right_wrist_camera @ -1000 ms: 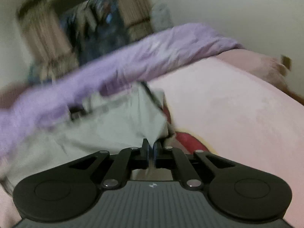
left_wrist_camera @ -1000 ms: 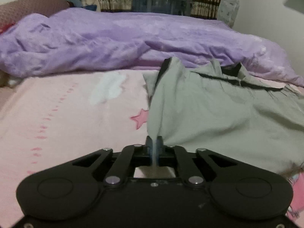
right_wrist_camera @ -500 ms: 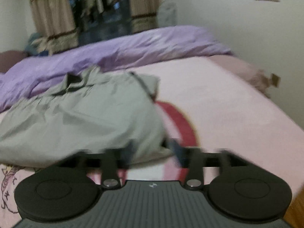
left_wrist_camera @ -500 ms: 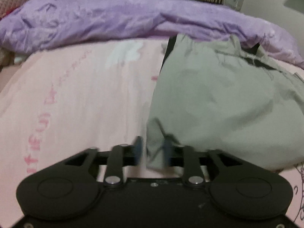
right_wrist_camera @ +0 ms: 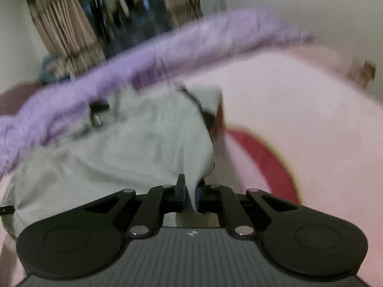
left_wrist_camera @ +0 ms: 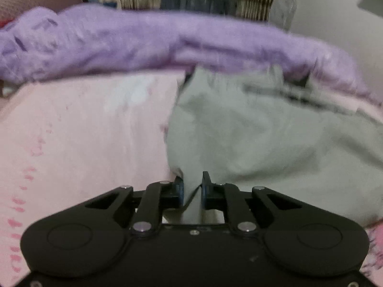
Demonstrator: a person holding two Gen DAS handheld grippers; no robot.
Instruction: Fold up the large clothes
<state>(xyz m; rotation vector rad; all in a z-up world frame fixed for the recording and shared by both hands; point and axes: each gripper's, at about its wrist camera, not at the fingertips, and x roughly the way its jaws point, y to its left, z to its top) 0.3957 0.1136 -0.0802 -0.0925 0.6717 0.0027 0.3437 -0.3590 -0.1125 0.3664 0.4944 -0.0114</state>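
Left gripper (left_wrist_camera: 193, 186) and right gripper (right_wrist_camera: 190, 192) closing on grey garment (left_wrist_camera: 263, 131) corners; tension kept even, fold laid flat on bed (left_wrist_camera: 83, 131).

Grey-green garment (left_wrist_camera: 251, 131) with dark trim; pale pink bedsheet (left_wrist_camera: 83, 131) printed with deeper pink marks and a red curved band (right_wrist_camera: 263, 160); purple quilt (left_wrist_camera: 143, 40); beige-and-brown striped curtains (right_wrist_camera: 59, 24); black grippers (left_wrist_camera: 192, 186).

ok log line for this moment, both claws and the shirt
left claw: closing on near edge of grey shirt | right claw: closing on shirt edge | shirt: on pink sheet, purple duvet behind
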